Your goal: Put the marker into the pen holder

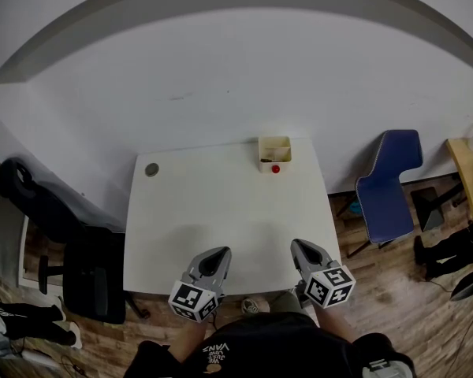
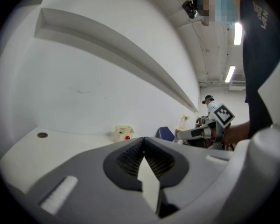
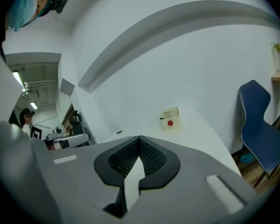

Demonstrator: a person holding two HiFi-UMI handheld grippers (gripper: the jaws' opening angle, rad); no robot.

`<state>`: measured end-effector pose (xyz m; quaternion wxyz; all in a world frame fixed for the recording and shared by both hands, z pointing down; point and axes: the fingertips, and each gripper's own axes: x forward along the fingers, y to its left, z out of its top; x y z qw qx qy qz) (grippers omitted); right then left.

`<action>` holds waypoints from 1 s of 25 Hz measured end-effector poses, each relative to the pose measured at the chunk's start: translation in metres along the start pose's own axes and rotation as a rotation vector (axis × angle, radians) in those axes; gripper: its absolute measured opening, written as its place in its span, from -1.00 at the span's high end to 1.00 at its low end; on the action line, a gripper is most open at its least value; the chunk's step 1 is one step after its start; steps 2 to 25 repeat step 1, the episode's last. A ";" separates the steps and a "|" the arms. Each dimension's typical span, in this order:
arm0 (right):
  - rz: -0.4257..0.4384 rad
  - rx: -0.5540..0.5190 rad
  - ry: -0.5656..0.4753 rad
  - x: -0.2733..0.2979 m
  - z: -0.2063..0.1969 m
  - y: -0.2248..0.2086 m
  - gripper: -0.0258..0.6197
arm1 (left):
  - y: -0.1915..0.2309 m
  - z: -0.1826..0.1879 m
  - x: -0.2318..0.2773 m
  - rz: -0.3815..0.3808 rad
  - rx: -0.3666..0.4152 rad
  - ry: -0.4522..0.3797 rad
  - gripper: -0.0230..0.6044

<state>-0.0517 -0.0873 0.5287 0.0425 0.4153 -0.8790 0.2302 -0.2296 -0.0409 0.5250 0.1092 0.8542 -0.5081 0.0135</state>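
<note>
Head view: both tools are parked at the near edge of the white table [image 1: 221, 211], well apart from the pen holder [image 1: 266, 166] at the far edge, right of ctr. The left gripper [image 1: 217, 252] has its jaws pressed together w/ nothing btw them, and its own view confirms this [image 2: 143, 139]. The right gripper [image 3: 139, 138] is the same, closed tight and empty.

No marker lies on the tabletop. A dark sliver [image 3: 160, 118] pokes over the holder's left rim and may be it, but it's too small to say. So this is either the pre-start or the done pose, prob. the latter. If the marker isn't in, the next move means finding it first, then opening one gripper wide to take the barrel.

The holder is a small cream box, open-topped w/ squarish matte walls and a glossy red dot [image 1: 275, 168] on its near face. The table is smooth, matte and round-cornered. A small flat round disc [image 1: 151, 169] sits at the far left. The jaw pads are dark w/ a fine ribbed grid and the shells are grey plastic.
</note>
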 end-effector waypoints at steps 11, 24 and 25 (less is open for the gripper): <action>0.000 0.000 0.001 0.001 0.000 0.000 0.92 | 0.000 0.000 0.001 0.001 0.002 -0.001 0.76; 0.000 0.000 0.001 0.001 0.000 0.000 0.92 | 0.000 0.000 0.001 0.001 0.002 -0.001 0.76; 0.000 0.000 0.001 0.001 0.000 0.000 0.92 | 0.000 0.000 0.001 0.001 0.002 -0.001 0.76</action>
